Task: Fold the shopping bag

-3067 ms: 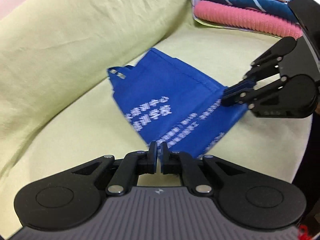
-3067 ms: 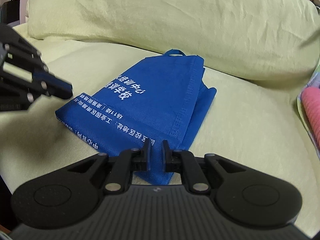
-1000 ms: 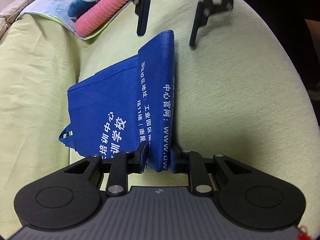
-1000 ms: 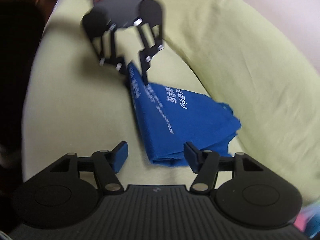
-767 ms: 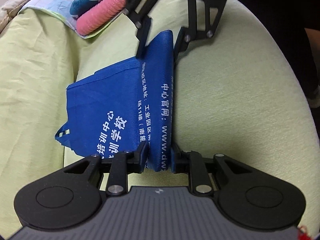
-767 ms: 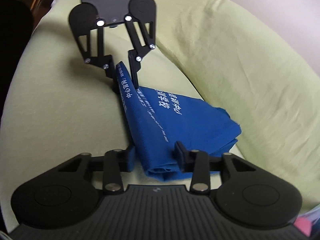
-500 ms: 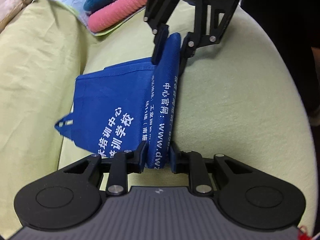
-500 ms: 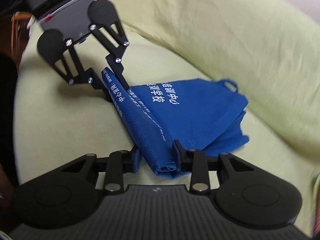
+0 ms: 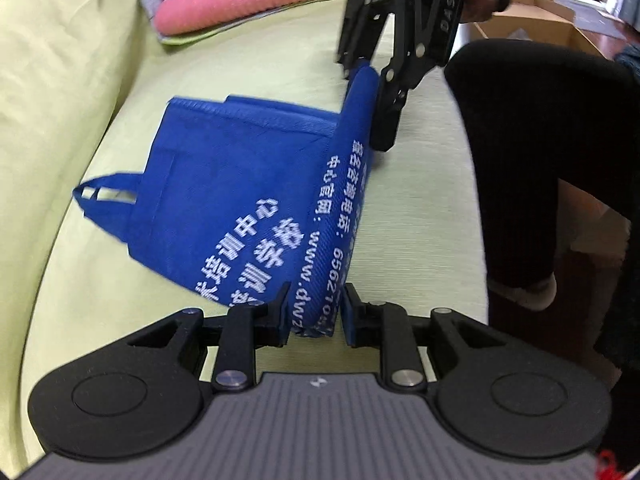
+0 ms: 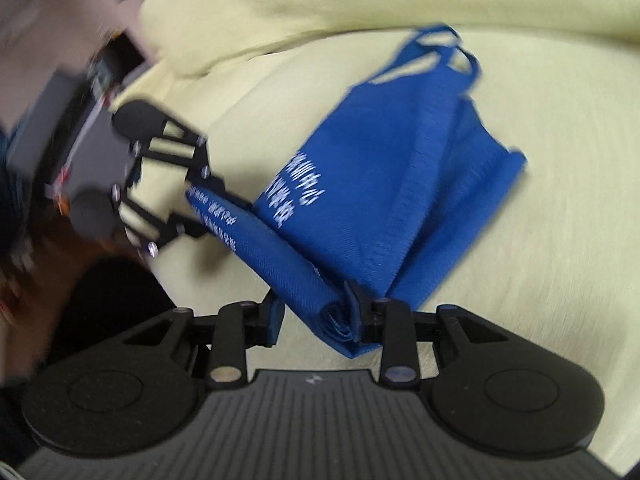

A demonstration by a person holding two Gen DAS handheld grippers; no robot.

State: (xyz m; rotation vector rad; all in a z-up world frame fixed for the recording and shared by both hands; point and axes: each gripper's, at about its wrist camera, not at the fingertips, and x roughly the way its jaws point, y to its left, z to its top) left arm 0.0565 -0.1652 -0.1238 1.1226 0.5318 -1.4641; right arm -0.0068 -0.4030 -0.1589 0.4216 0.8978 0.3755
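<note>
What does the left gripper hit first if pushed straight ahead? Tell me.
The blue bag: its folded edge already sits between the left gripper's jaws and runs ahead. Beyond it, likely the right gripper holding the far end; depth is unclear.

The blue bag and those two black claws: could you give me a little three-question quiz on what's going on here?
1. True or false: both grippers are shut on the blue bag.
2. What does the bag rest on? A wooden table, B yellow-green cushion, C tiled floor.
3. Fill in: folded towels, one pink and one ____, lie at the far end.

Key:
1. True: the left gripper and the right gripper each pinch one end of the folded edge.
2. B, the cushion.
3. Blue; see the towels.
</note>
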